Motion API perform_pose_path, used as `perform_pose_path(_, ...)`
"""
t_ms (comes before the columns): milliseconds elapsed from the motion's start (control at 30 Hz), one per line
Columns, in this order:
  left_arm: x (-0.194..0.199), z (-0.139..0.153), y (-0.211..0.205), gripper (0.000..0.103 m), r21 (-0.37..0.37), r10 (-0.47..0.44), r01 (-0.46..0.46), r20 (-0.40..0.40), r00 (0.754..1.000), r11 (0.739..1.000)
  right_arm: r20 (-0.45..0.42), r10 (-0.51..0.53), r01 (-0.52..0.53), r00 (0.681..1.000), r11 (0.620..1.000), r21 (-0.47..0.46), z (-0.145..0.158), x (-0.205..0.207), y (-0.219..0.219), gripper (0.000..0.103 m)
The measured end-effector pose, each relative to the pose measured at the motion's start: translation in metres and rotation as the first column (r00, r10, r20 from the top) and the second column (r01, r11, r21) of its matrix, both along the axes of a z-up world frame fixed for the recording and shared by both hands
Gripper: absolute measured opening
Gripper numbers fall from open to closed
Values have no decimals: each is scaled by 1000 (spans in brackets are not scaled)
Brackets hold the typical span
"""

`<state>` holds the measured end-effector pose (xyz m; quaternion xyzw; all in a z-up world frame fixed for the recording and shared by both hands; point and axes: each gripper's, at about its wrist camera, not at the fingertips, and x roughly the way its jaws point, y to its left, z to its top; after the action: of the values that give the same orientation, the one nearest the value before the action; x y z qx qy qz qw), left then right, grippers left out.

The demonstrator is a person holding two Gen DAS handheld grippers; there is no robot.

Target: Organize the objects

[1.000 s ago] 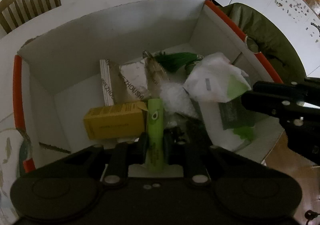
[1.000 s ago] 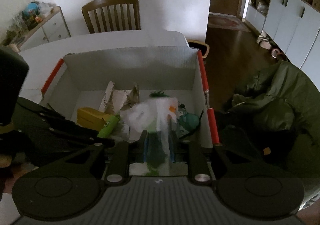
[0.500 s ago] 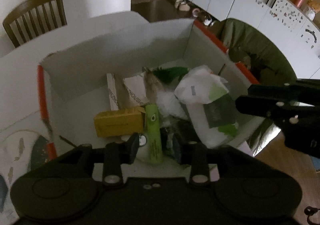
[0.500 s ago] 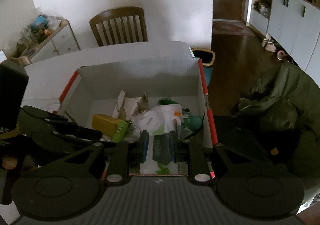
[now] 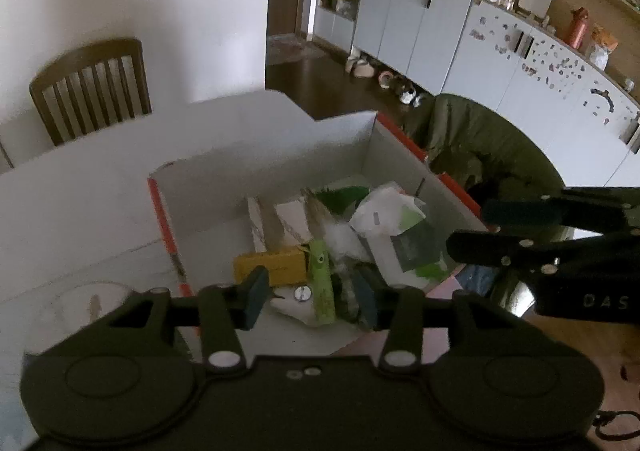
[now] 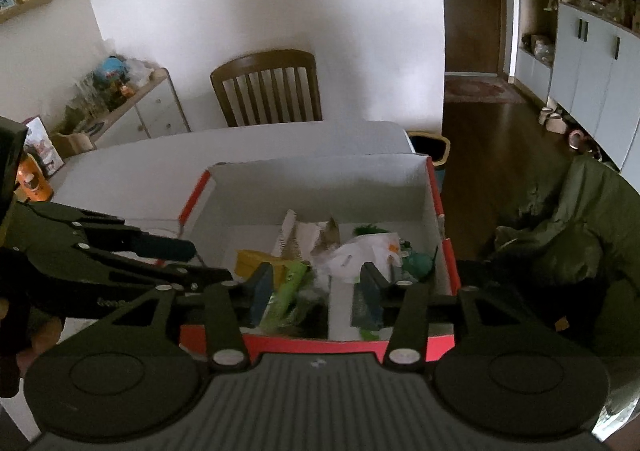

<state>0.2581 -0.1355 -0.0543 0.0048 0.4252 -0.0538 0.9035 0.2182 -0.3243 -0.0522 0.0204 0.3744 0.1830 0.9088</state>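
Observation:
A white cardboard box with orange edges stands on the white table. Inside lie a yellow carton, a green tube, a white and green plastic bag and other small items. My left gripper is open and empty above the box's near edge; it also shows in the right wrist view. My right gripper is open and empty above the box's near wall; it also shows in the left wrist view.
A wooden chair stands behind the table. A dark green jacket lies to the right of the box. White cabinets line the far wall. A small drawer unit stands at the left.
Both grippers have opened and let go: the left of the green tube, the right of the plastic bag. Both have drawn back and up from the box.

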Motion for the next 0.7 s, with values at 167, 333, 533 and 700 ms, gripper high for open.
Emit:
perform_pose_path(167, -19, 15, 3, 55, 34, -16, 14, 59, 998, 999, 2, -9, 9, 1000, 1000, 20, 7, -14, 6, 50)
perform_pose_path(333, -36, 28, 10, 66, 31, -6, 2, 105, 994, 1000, 29, -11, 10, 1000, 1000, 29, 17, -30, 14, 58)
perform_pose_path(533, -54, 40, 17, 84, 22, 4, -7, 157, 988, 1000, 80, -4, 1, 997, 999, 38, 30, -52, 21, 74)
perform_pose_path(700, -66, 47, 22, 98, 3, 11, -12, 190, 982, 1000, 120, -24, 16, 992, 998, 67, 39, -66, 21, 88)
